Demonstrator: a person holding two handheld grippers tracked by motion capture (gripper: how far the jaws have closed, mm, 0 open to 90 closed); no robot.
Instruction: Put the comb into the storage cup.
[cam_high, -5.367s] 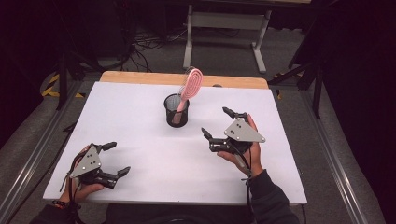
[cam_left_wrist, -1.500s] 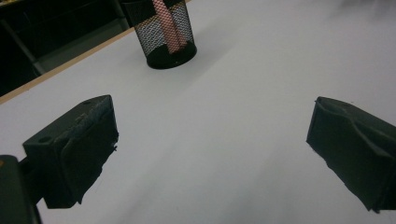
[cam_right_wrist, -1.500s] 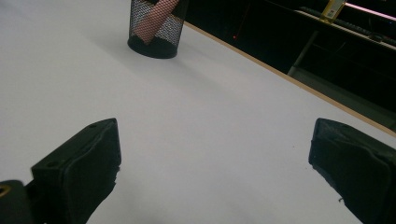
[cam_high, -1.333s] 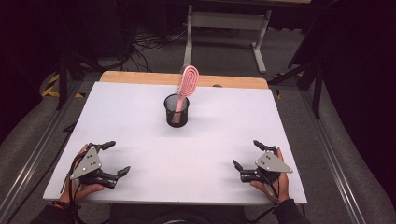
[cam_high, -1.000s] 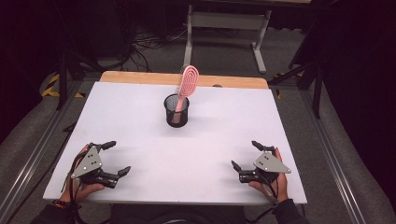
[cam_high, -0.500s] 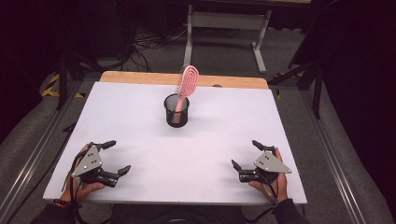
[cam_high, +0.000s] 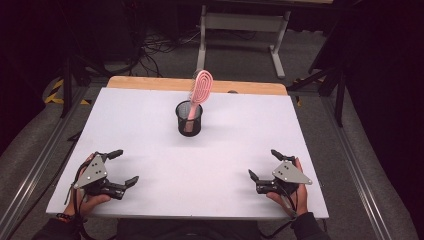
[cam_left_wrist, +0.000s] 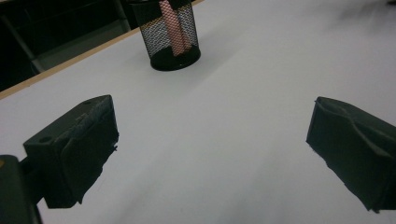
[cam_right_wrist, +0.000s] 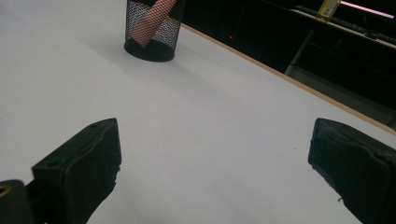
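Pink hairbrush (cam_high: 200, 89) standing handle-down in the black mesh cup (cam_high: 189, 119), head leaning toward the far edge, at the middle of the white table (cam_high: 150, 115) and slightly toward its far side. Seated and resting on its own, so placing looks done. Compared with a few seconds ago: right gripper (cam_high: 264, 165) pulled back from beside the cup to the near right corner, jaws spread wide and empty, barely shifting over the last second. Left gripper (cam_high: 123, 167) unchanged at the near left corner, also gaping wide, holding nothing. Both well apart from the cup. Between grippers and cup, bare tabletop; nothing blocking either path. Beyond the far edge, a wooden strip (cam_high: 150, 83), floor cables, a desk frame.
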